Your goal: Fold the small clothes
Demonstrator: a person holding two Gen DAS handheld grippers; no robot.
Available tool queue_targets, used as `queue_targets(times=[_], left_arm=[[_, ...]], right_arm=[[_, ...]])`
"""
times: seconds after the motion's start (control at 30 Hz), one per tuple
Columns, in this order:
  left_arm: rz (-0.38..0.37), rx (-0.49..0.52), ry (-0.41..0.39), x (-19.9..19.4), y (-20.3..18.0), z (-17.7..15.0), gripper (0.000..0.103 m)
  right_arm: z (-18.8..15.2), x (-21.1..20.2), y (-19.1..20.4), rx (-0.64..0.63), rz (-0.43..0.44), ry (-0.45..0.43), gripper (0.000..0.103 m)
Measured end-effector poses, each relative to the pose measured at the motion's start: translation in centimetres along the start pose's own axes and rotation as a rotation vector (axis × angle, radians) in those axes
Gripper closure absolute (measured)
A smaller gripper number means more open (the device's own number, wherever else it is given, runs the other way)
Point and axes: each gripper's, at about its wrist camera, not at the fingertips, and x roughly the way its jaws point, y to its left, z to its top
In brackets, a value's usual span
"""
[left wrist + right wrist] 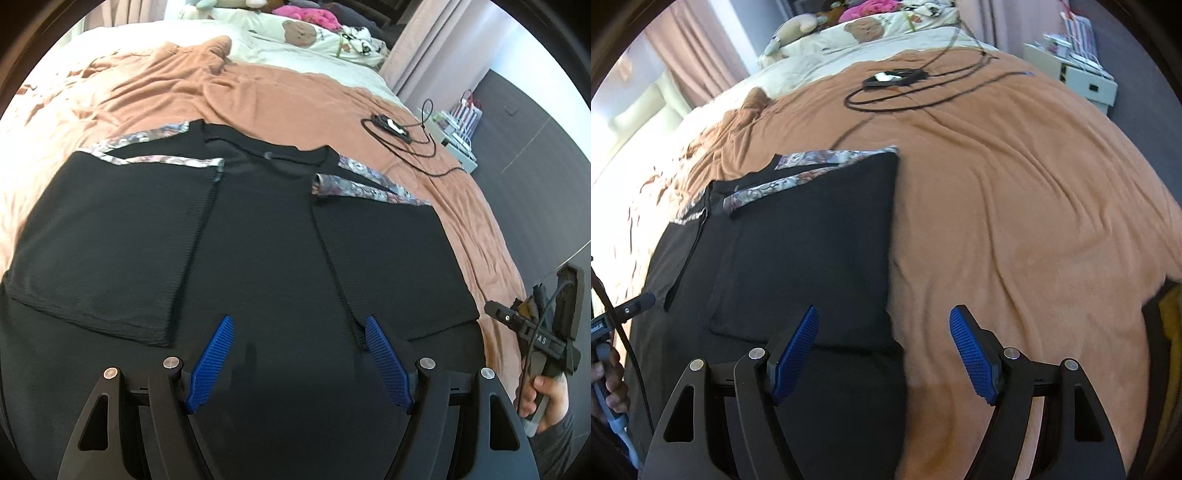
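A black garment point(258, 236) with floral-trimmed sleeves point(166, 160) lies flat on the orange blanket point(280, 103), both side panels folded in toward the middle. My left gripper point(299, 325) is open and empty, hovering over the garment's lower middle. In the right wrist view the garment point(798, 251) lies at the left, its right edge straight. My right gripper point(882, 314) is open and empty above that lower right edge, one finger over cloth and one over the blanket point(1015, 221). The right gripper's body also shows in the left wrist view point(543, 332), held by a hand.
A black cable with a small device point(391, 127) lies on the blanket beyond the garment, also in the right wrist view point(894, 79). Pillows and plush toys point(295, 33) sit at the head of the bed. A white shelf unit point(1082, 77) stands beside the bed.
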Motion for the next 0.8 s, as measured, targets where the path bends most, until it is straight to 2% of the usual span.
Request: queue_targets(times=[0.27, 0.5, 0.63, 0.8], left_arm=[[0.003, 0.049, 0.056, 2.8, -3.1, -0.1, 0.027], [0.002, 0.040, 0.097, 5.5, -4.6, 0.1, 0.027], [-0.006, 0.019, 0.115, 7.0, -5.0, -0.1, 0.027], [-0.034, -0.005, 0.100, 7.5, -5.2, 0.1, 0.031]], right_arm=[[-3.1, -0.2, -3.5, 0.074, 0.033, -0.039, 0.031], [-4.9, -0.6, -3.8, 0.045, 0.032, -0.084, 0.031], [-4.8, -0.9, -3.4, -0.004, 0.013, -0.073, 0.031], [-4.4, -1.3, -4.5, 0.022, 0.034, -0.071, 0.031]])
